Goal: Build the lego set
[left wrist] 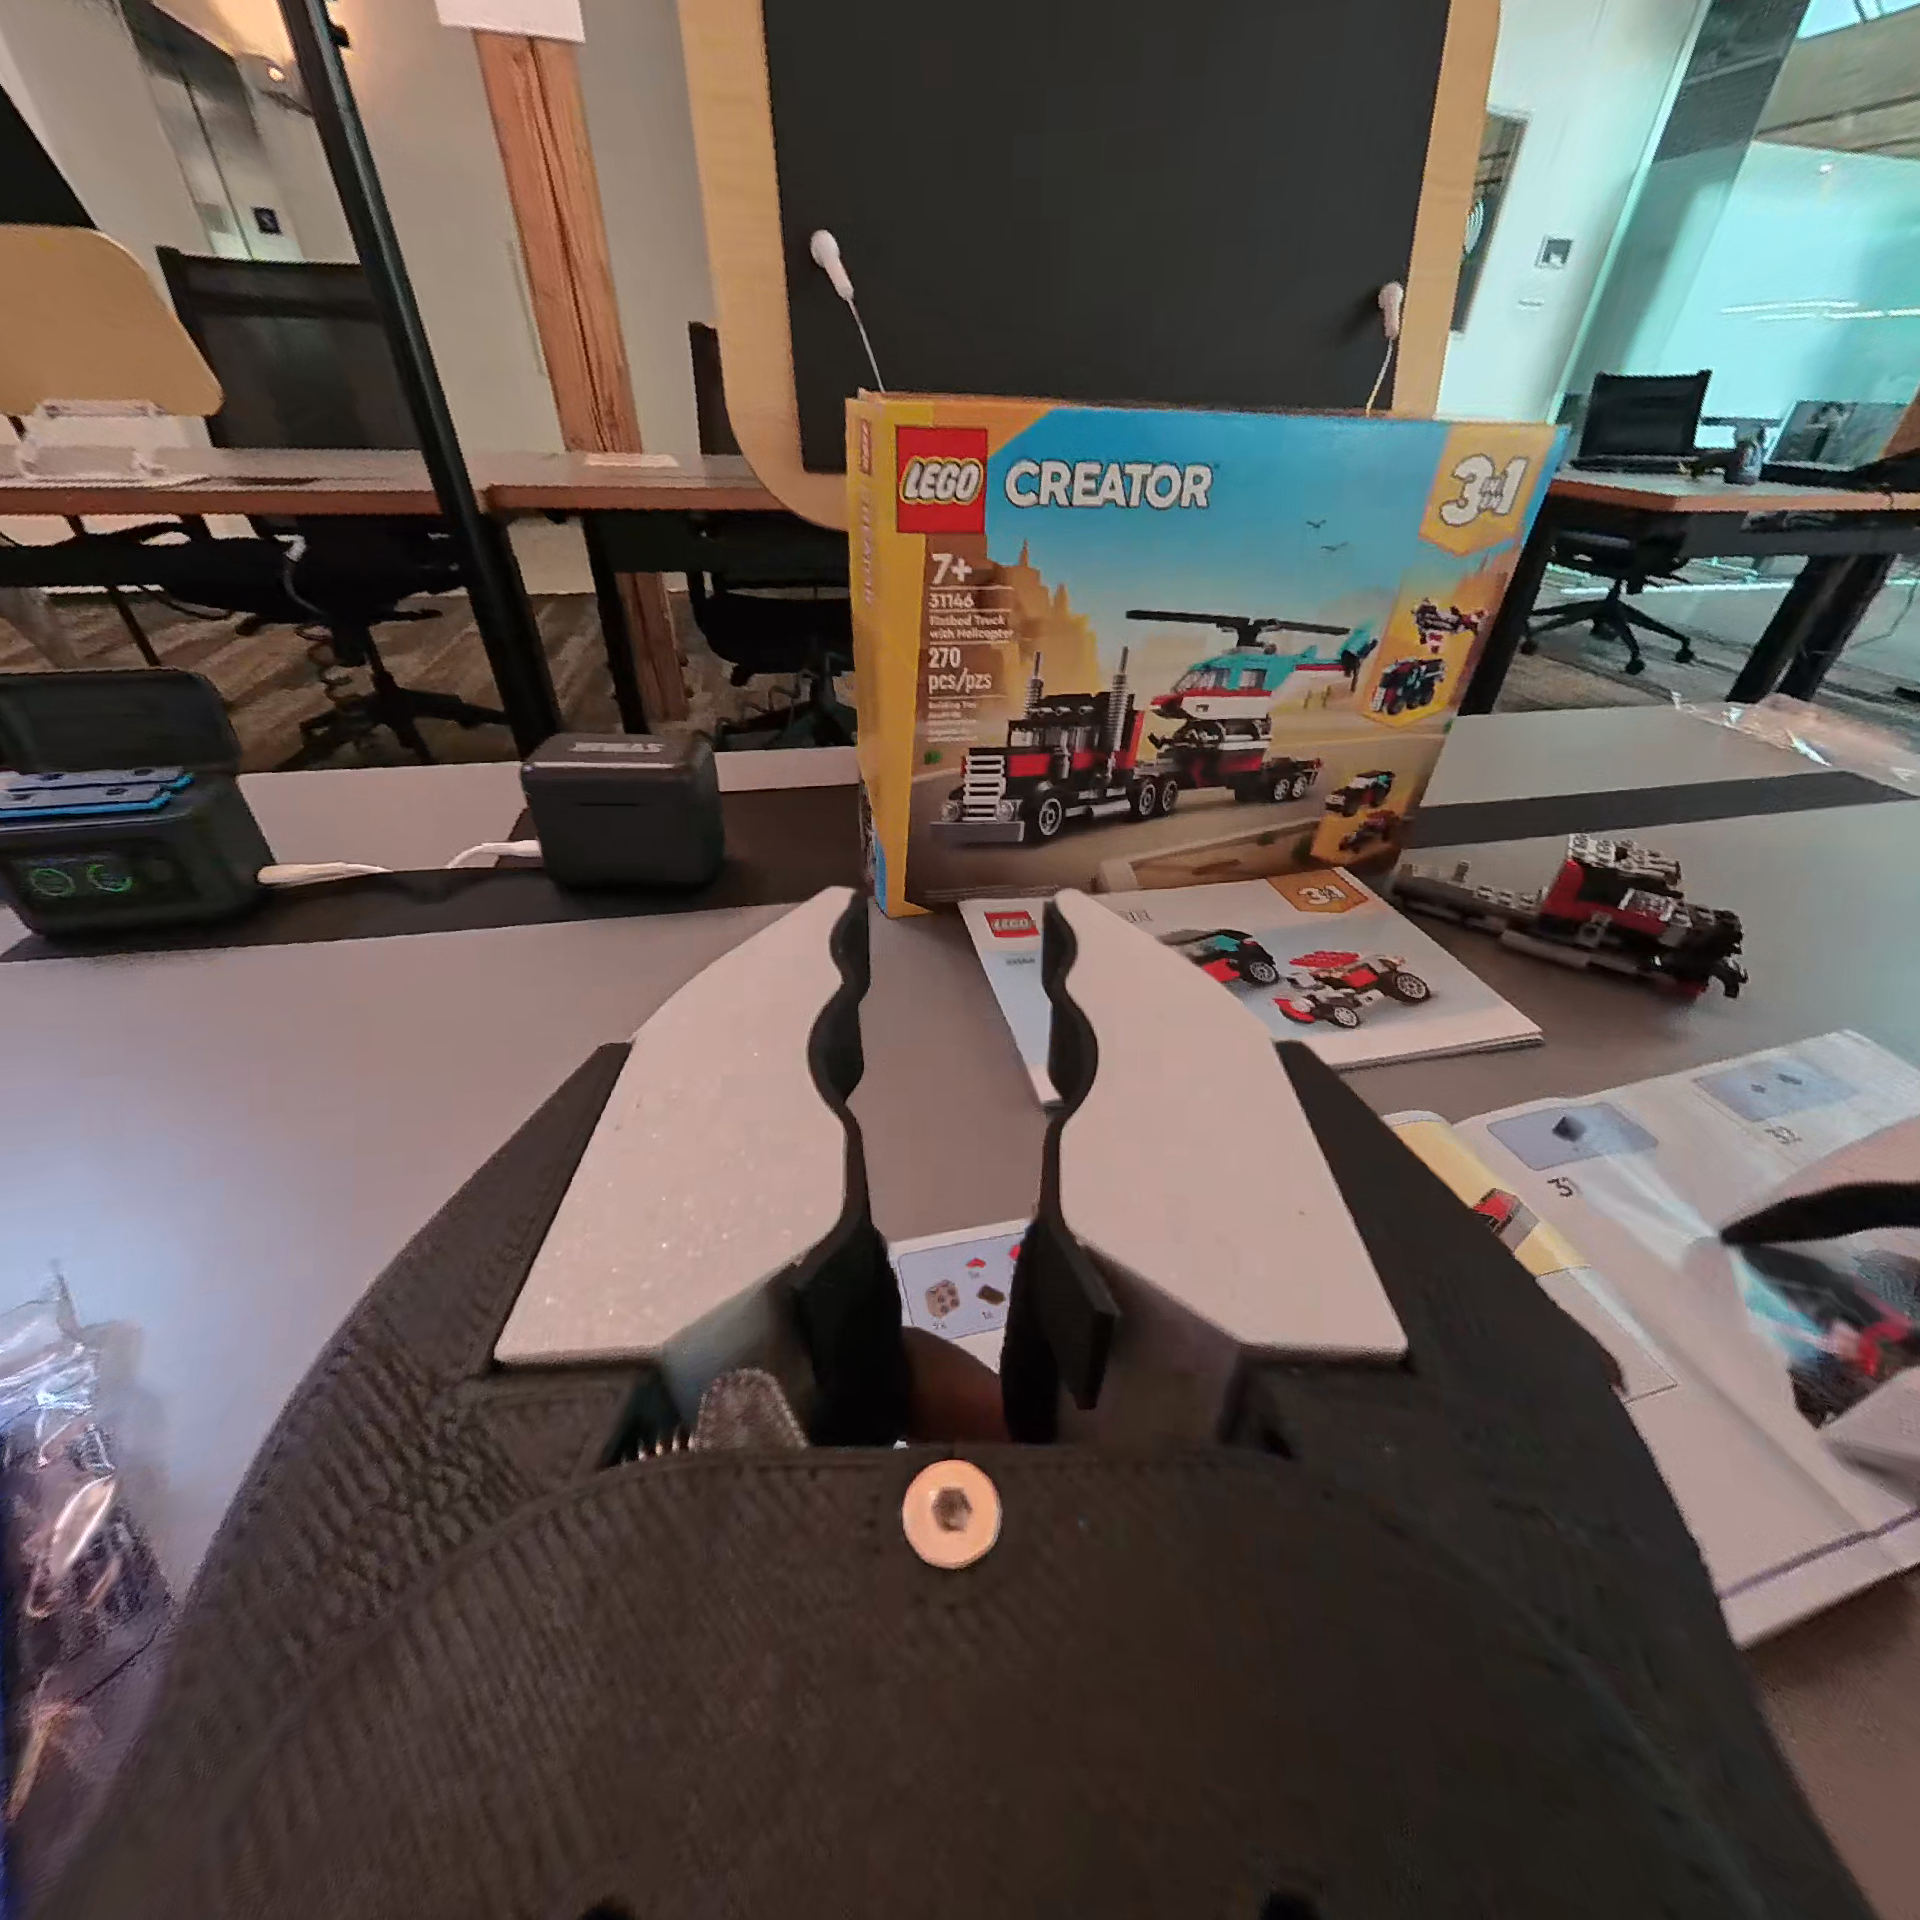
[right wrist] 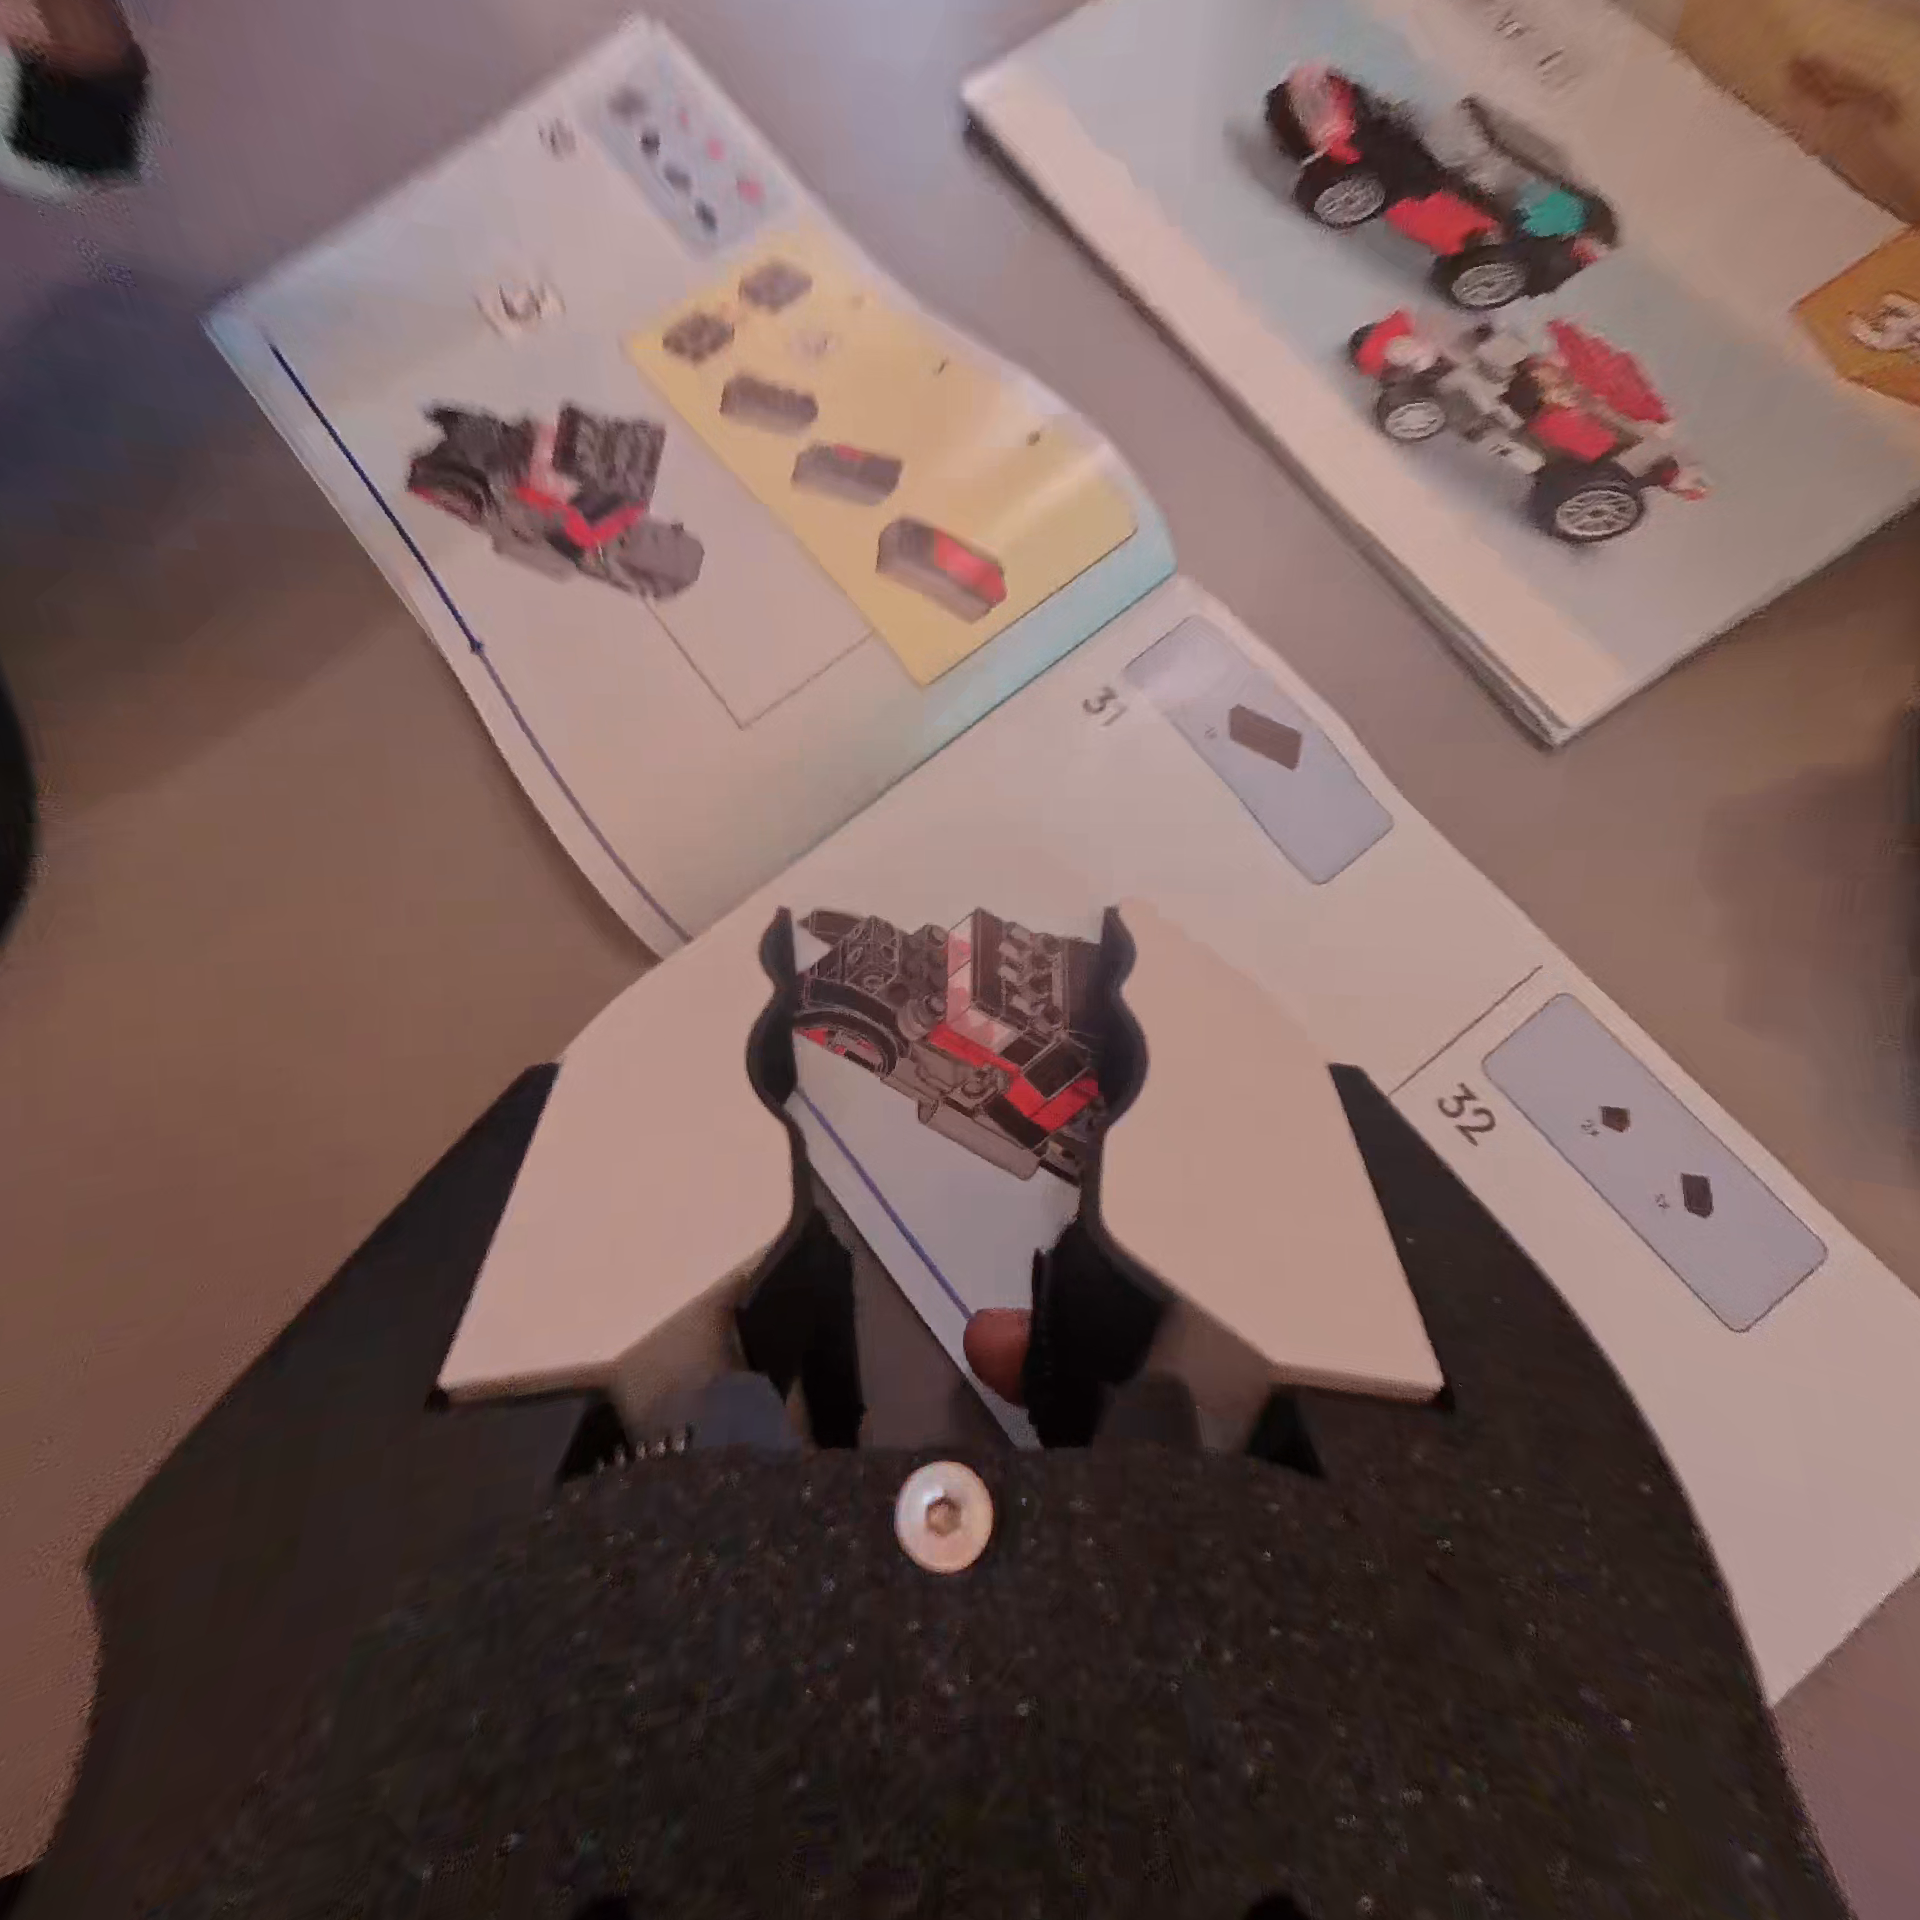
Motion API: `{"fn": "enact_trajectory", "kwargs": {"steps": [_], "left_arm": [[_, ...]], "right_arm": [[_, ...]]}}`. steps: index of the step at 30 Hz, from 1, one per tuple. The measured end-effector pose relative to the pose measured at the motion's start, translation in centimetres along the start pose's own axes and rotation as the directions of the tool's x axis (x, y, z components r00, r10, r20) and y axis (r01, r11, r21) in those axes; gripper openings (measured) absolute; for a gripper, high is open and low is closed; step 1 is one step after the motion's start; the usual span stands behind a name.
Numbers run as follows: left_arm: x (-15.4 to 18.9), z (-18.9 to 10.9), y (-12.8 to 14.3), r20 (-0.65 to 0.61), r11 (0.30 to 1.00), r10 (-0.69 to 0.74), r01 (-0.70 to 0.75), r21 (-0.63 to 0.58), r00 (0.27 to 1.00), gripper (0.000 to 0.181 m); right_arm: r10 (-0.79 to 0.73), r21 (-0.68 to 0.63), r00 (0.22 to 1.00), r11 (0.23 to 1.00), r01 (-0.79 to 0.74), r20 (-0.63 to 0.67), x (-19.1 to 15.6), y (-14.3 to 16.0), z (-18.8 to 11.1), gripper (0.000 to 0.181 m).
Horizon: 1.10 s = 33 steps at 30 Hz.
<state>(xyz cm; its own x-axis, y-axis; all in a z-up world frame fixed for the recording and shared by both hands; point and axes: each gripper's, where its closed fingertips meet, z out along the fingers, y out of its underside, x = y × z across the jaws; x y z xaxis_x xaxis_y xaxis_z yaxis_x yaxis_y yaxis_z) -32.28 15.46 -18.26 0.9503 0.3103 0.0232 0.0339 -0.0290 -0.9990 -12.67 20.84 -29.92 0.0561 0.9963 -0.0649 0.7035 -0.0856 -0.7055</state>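
My left gripper (left wrist: 956, 914) is open and empty, held above the grey table (left wrist: 312, 1091) and pointing at the Lego box (left wrist: 1195, 644). A partly built black, red and grey truck model (left wrist: 1579, 920) lies on the table at the right of the box. My right gripper (right wrist: 945, 935) is open and empty, hovering over the open instruction booklet (right wrist: 727, 468), with a printed picture of the model showing between its fingers. It also shows in the left wrist view (left wrist: 1787, 1278) as a blur at the far right, over the same booklet (left wrist: 1662, 1195).
A closed booklet (left wrist: 1299, 977) lies in front of the box and shows in the right wrist view (right wrist: 1455, 364) too. A clear bag of pieces (left wrist: 62, 1455) lies at the near left. Two dark charger cases (left wrist: 623, 810) with white cables stand at the back left. My right fingertips sit around 25 cm from my left ones.
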Motion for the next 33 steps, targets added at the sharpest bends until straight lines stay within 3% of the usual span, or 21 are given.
{"fn": "enact_trajectory", "kwargs": {"steps": [3,7,13,15,17,19,22,23,25,27,29,30,31,32,33], "left_arm": [[-0.3,-0.1,-0.4,0.006,0.999,-0.013,0.013,0.032,1.000,0.031],[-0.2,0.0,0.0,-0.007,1.000,-0.017,0.017,0.021,1.000,0.031],[1.4,0.1,0.1,-0.095,1.000,-0.013,0.016,0.026,0.995,0.022],[1.9,0.2,0.1,-0.119,0.999,-0.021,0.026,0.033,0.993,0.022],[2.3,0.2,-0.1,-0.142,0.998,0.015,-0.006,0.065,0.990,0.024],[2.7,0.1,-0.8,-0.139,0.988,0.087,-0.067,0.141,0.986,0.040],[3.2,0.0,-2.2,-0.100,0.957,0.141,-0.111,0.267,0.985,0.111],[3.5,-0.1,-2.8,-0.106,0.945,0.140,-0.101,0.310,0.985,0.129],[4.0,-0.5,-3.8,-0.132,0.926,0.114,-0.057,0.374,0.985,0.145],[4.0,-0.8,-4.4,-0.138,0.911,0.097,-0.032,0.411,0.986,0.145],[3.8,-1.2,-5.1,-0.141,0.897,0.101,-0.029,0.442,0.985,0.144],[3.9,-1.3,-5.1,-0.155,0.896,0.109,-0.029,0.443,0.982,0.136],[4.0,-1.5,-5.0,-0.172,0.896,0.124,-0.035,0.443,0.977,0.108],[4.2,-1.8,-4.9,-0.188,0.893,0.153,-0.055,0.446,0.970,0.053],[4.4,-2.0,-4.6,-0.200,0.897,0.186,-0.083,0.435,0.962,0.000]], "right_arm": [[-0.084,0.022,0.996,0.996,0.085,-0.027,0.1,0.1,0.1,0.058],[-0.199,0.032,0.972,0.980,0.197,0.122,-0.3,2.3,-2.0,0.058],[-0.219,0.049,0.970,0.975,0.215,0.108,1.6,4.2,-4.4,0.050],[-0.299,0.198,0.952,0.939,0.283,0.060,1.1,2.4,-4.9,0.053],[-0.368,0.395,0.928,0.844,0.362,-0.064,0.9,-0.7,-6.3,0.063],[-0.366,0.526,0.904,0.736,0.427,-0.221,1.3,-3.2,-7.9,0.082],[-0.340,0.577,0.846,0.621,0.530,-0.411,2.2,-5.0,-9.2,0.137],[-0.342,0.575,0.827,0.599,0.557,-0.446,2.3,-5.2,-9.3,0.148],[-0.330,0.588,0.801,0.550,0.593,-0.499,2.3,-5.7,-10.2,0.148],[-0.268,0.660,0.799,0.456,0.597,-0.538,2.0,-6.8,-12.4,0.148],[-0.198,0.713,0.822,0.417,0.564,-0.534,2.3,-7.2,-13.9,0.148],[-0.178,0.713,0.820,0.418,0.564,-0.544,2.7,-7.2,-14.2,0.148],[-0.182,0.693,0.799,0.413,0.591,-0.573,2.9,-7.0,-14.5,0.137],[-0.215,0.645,0.767,0.433,0.630,-0.605,3.0,-6.5,-14.6,0.082],[-0.265,0.579,0.754,0.506,0.640,-0.601,3.3,-5.6,-14.0,0.013]]}}
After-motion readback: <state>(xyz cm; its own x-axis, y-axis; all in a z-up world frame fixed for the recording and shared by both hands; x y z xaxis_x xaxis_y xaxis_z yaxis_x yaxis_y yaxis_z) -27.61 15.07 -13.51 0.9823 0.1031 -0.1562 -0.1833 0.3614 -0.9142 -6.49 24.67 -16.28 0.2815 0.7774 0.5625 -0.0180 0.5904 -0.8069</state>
